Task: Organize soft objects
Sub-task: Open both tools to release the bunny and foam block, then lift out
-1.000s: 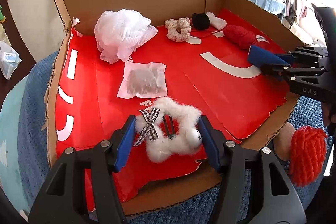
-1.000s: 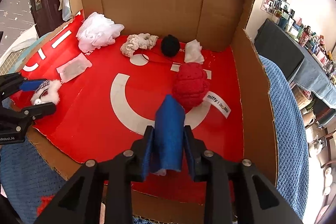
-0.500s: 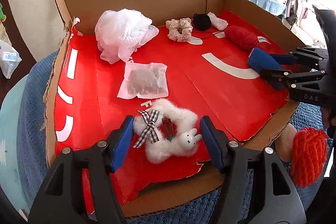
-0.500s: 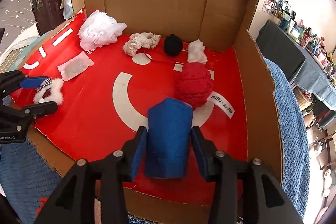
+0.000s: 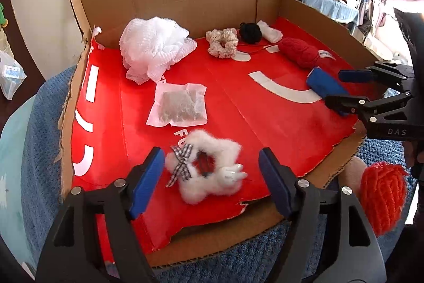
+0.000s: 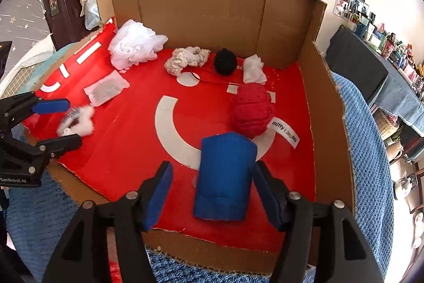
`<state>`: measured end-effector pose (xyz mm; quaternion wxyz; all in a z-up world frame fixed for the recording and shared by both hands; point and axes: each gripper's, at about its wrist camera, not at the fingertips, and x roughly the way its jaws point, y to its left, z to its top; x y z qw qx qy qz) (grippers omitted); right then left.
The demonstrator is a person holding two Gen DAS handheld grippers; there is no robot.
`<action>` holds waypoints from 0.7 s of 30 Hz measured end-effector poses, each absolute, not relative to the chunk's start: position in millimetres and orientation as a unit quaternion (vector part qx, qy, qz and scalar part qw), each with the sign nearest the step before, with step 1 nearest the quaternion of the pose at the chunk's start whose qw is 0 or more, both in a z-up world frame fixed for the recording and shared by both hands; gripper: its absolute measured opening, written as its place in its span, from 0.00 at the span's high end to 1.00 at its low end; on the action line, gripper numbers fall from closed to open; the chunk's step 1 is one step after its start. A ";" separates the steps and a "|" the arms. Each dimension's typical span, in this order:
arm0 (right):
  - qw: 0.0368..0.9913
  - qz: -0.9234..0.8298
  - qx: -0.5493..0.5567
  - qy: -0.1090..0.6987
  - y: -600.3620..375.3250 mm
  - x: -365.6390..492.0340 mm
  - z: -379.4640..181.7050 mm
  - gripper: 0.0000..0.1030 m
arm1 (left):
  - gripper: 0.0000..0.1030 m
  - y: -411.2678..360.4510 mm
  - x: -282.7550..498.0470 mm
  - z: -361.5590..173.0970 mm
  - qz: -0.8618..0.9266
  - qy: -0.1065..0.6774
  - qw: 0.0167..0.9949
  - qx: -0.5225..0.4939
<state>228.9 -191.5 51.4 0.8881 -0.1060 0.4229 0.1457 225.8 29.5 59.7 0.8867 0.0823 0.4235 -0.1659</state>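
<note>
A fluffy white scrunchie with a checked bow (image 5: 209, 169) lies on the red box floor between the spread fingers of my left gripper (image 5: 212, 179), untouched; it also shows in the right wrist view (image 6: 78, 121). A blue cloth roll (image 6: 225, 174) lies between the spread fingers of my right gripper (image 6: 214, 192), free of both pads; it also shows in the left wrist view (image 5: 327, 86). Both grippers are open. In the other view the left gripper (image 6: 57, 123) and the right gripper (image 5: 349, 88) appear at the frame edges.
On the red floor of the cardboard box (image 6: 206, 12) lie a white mesh puff (image 5: 153, 49), a tissue sachet (image 5: 179, 105), a beige scrunchie (image 5: 222, 43), a black yarn ball (image 5: 250, 32), a white cloth (image 6: 254, 69) and a red knit ball (image 6: 251, 110). Orange-red yarn (image 5: 383, 192) lies outside.
Both grippers have opened. The left one let go of the white scrunchie, the right one let go of the blue roll; both objects now lie on the red floor.
</note>
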 end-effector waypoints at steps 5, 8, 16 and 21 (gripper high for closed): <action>0.893 0.149 -0.102 0.413 -190.5 220.2 61.4 0.31 | 0.28 27.9 215.9 68.9 -0.168 0.411 0.893 0.079; 0.897 0.149 -0.100 0.403 -190.7 212.6 69.1 0.27 | 0.25 28.3 207.5 77.7 -0.168 0.398 0.899 0.073; 0.917 0.149 -0.071 0.364 -200.8 185.1 95.5 0.14 | 0.17 29.1 175.2 106.8 -0.169 0.348 0.921 0.047; 0.928 0.152 -0.056 0.335 -206.3 161.9 112.2 0.05 | 0.13 30.0 151.1 122.9 -0.162 0.312 0.936 0.028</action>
